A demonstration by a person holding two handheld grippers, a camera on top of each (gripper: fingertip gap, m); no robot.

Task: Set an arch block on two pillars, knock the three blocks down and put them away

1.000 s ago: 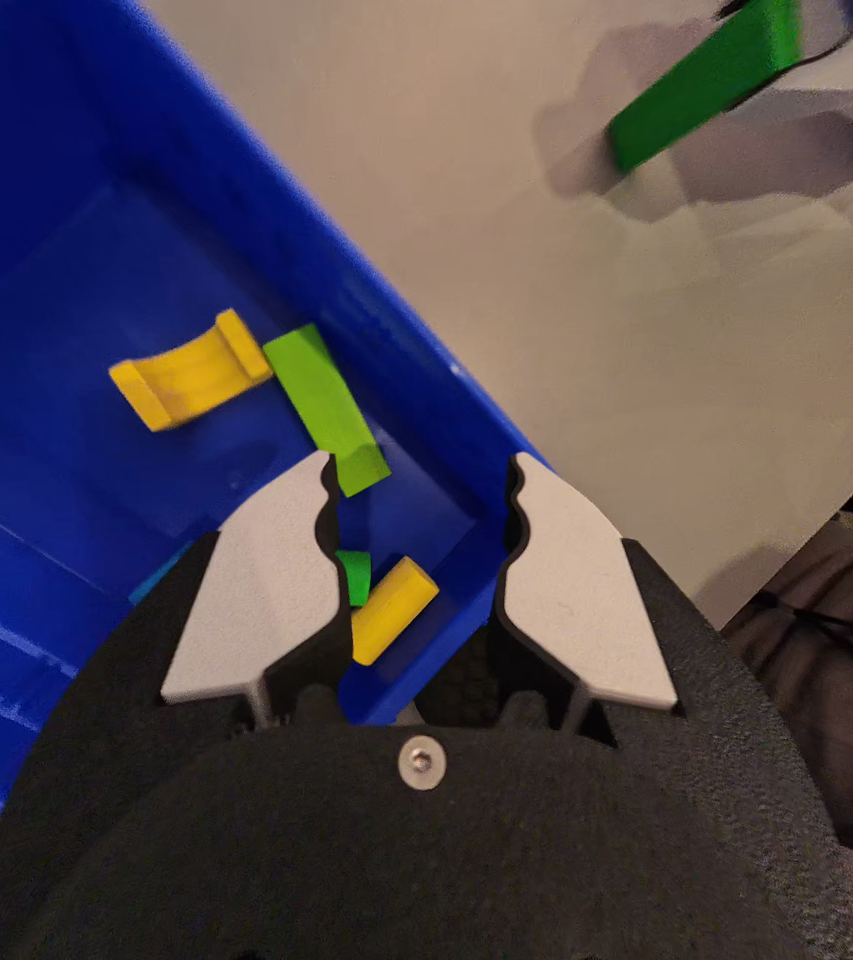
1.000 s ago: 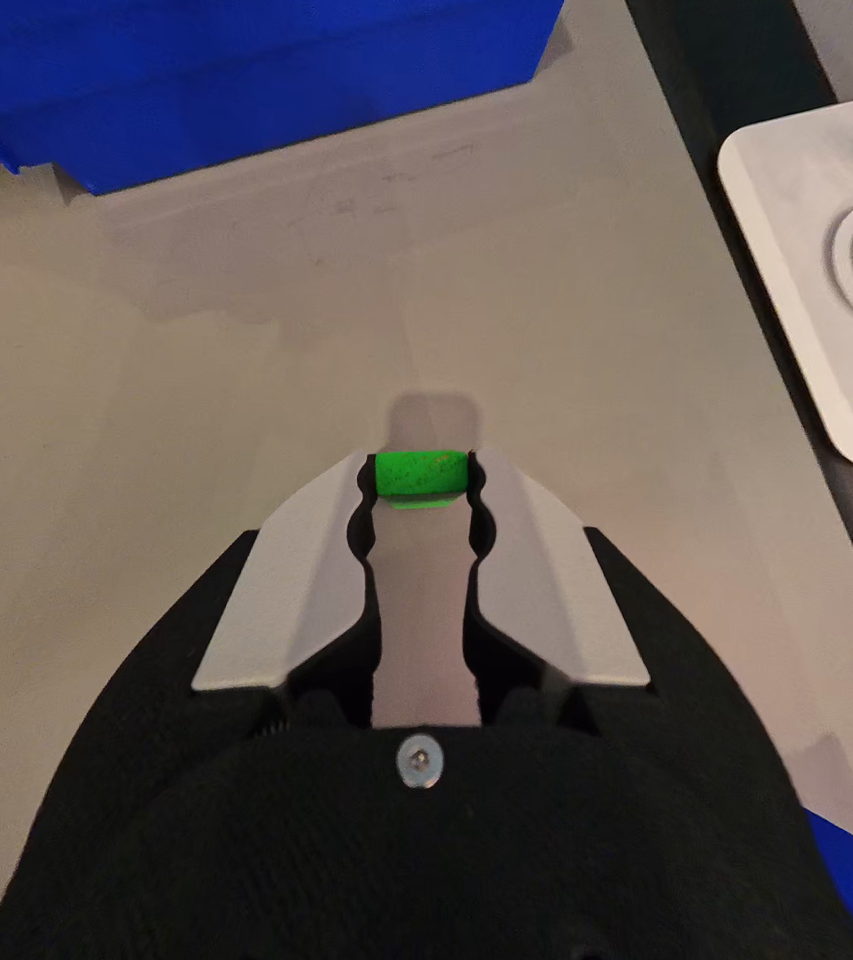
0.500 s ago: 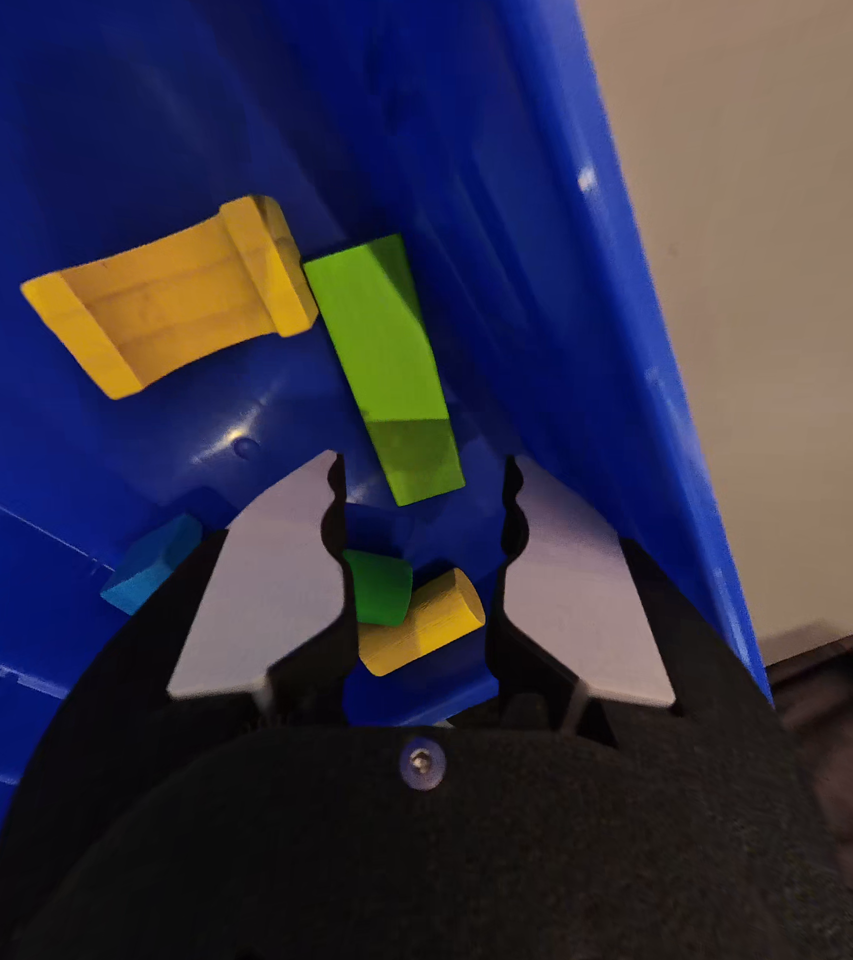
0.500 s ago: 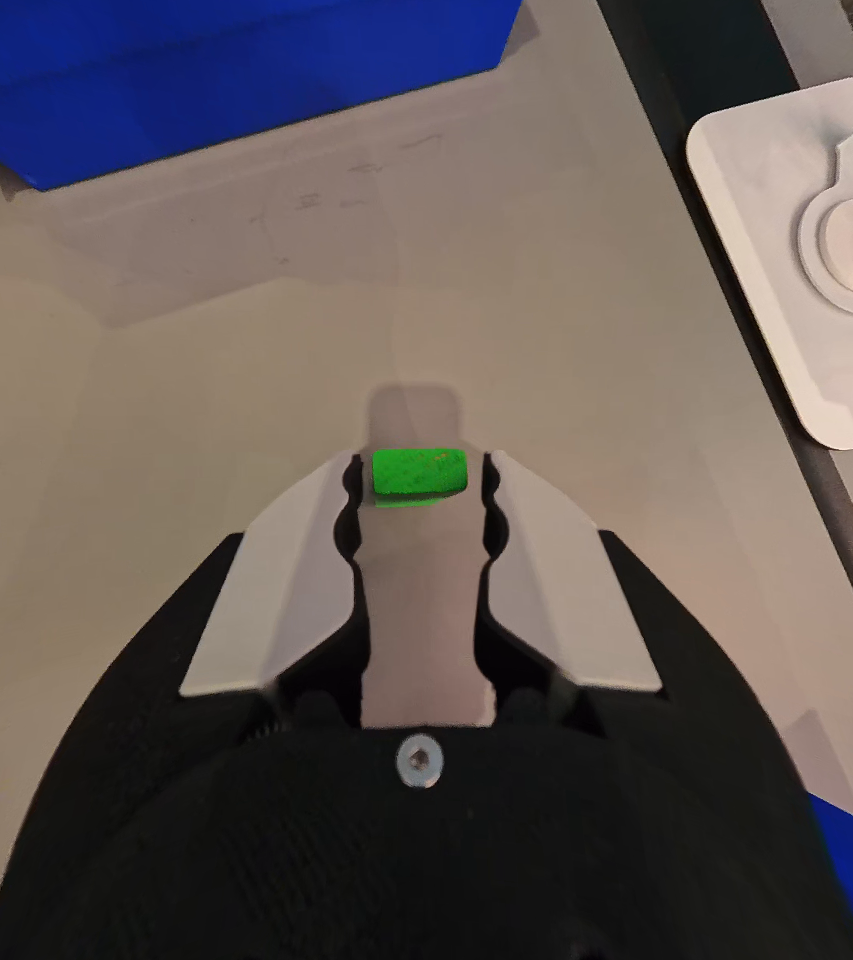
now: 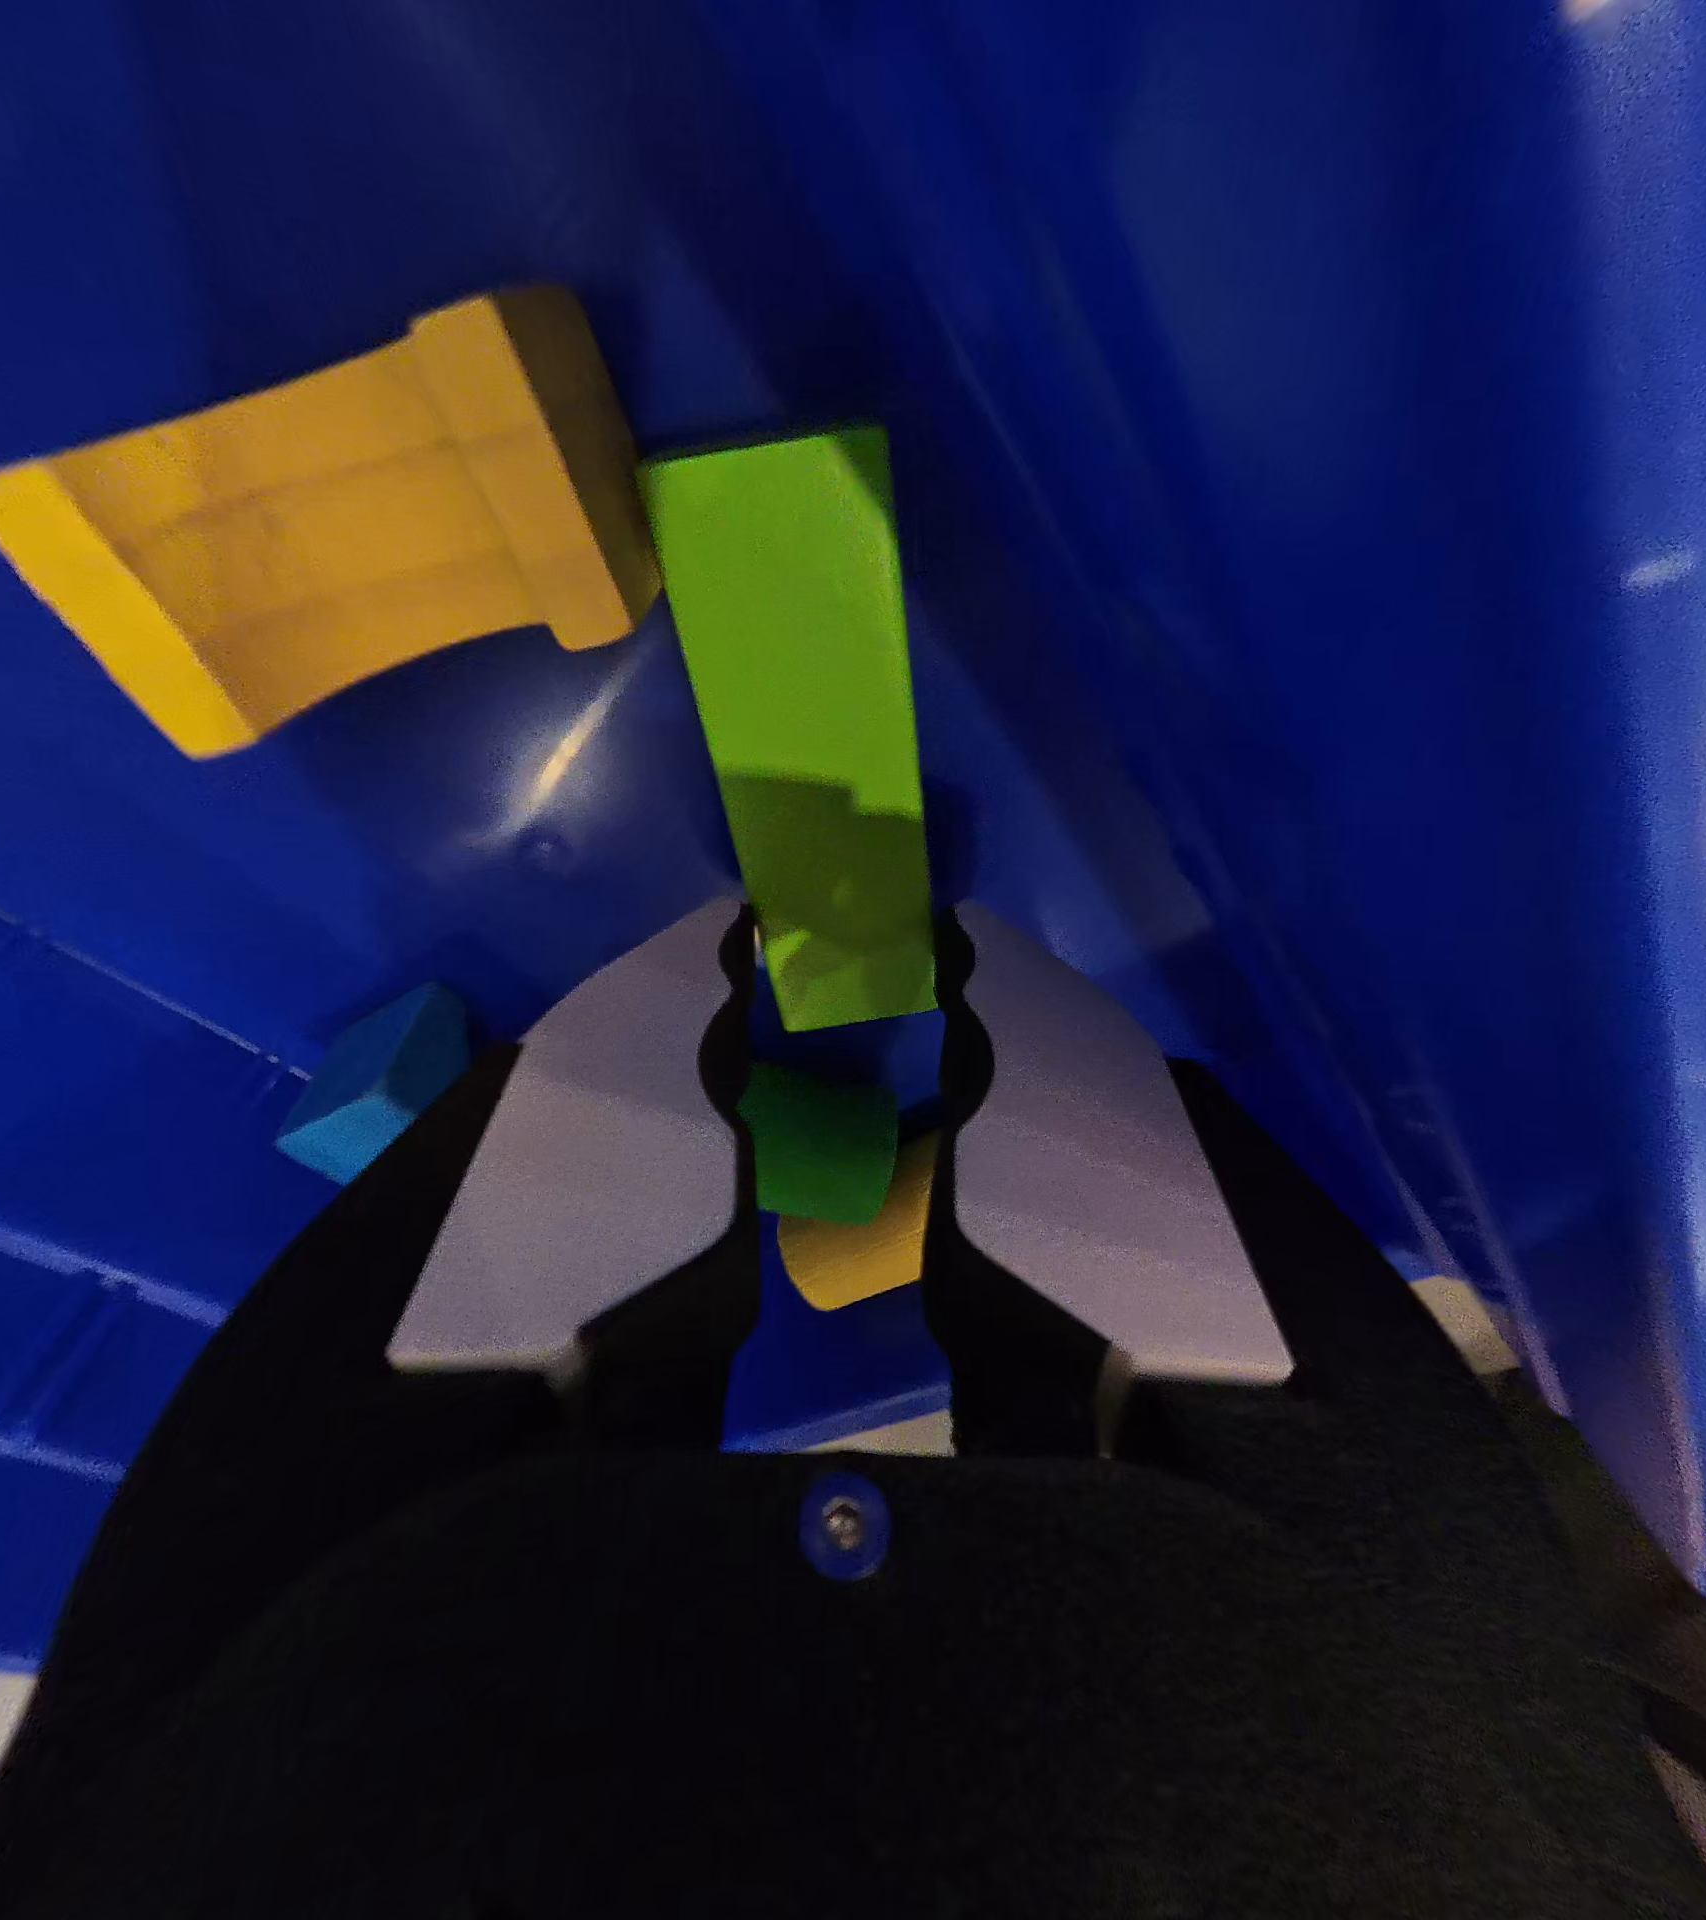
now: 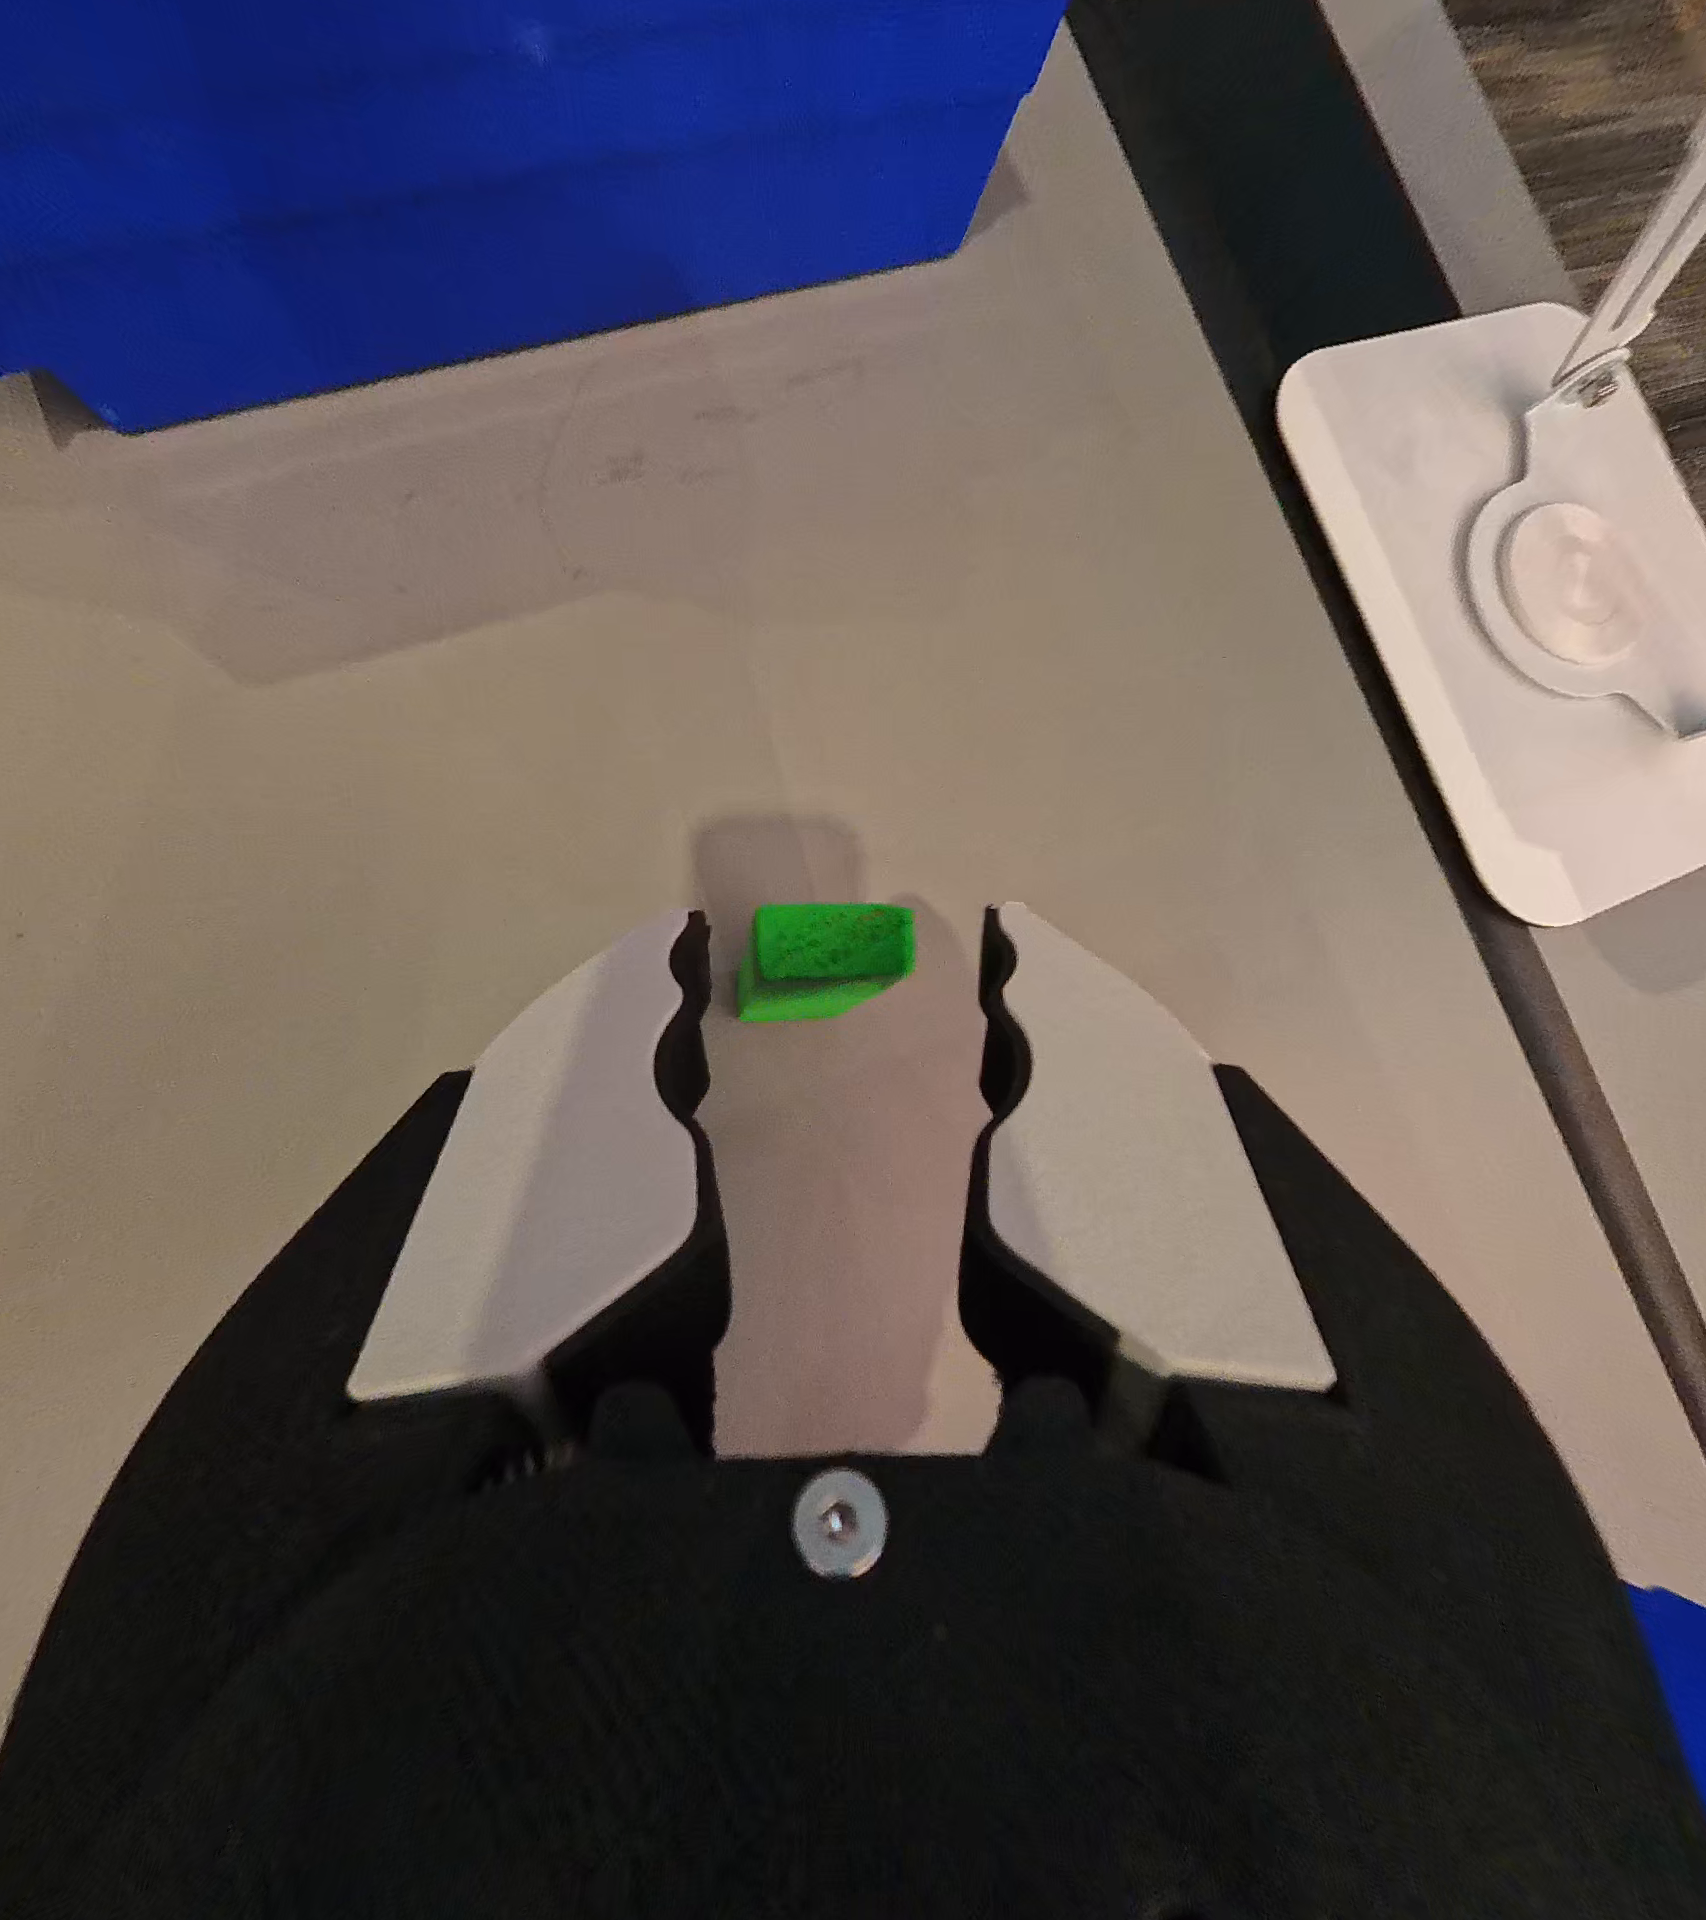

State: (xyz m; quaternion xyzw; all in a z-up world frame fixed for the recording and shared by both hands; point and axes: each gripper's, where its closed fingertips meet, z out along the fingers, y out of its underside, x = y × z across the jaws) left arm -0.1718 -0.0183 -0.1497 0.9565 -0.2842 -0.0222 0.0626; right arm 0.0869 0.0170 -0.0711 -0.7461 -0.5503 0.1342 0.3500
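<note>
In the left wrist view my left gripper is down inside the blue bin. Its jaws are closed against the near end of a long light green block that lies on the bin floor. A yellow arch block lies to the left of it. In the right wrist view my right gripper is open over the grey table. A bright green block stands upright between the fingertips, nearer the left one and touching neither.
A dark green block, a yellow cylinder and a light blue block lie in the bin near my left fingers. The bin wall stands beyond the upright block. A white plate with a metal bracket lies past the table's right edge. My right fingertips sit around 30 centimeters from my left ones. From the left gripper's tips to the yellow cylinder is close to 8 centimeters.
My left gripper has dropped deeper into the bin and narrowed onto the long light green block. My right gripper has opened off the bright green block, which stays standing on the table.
</note>
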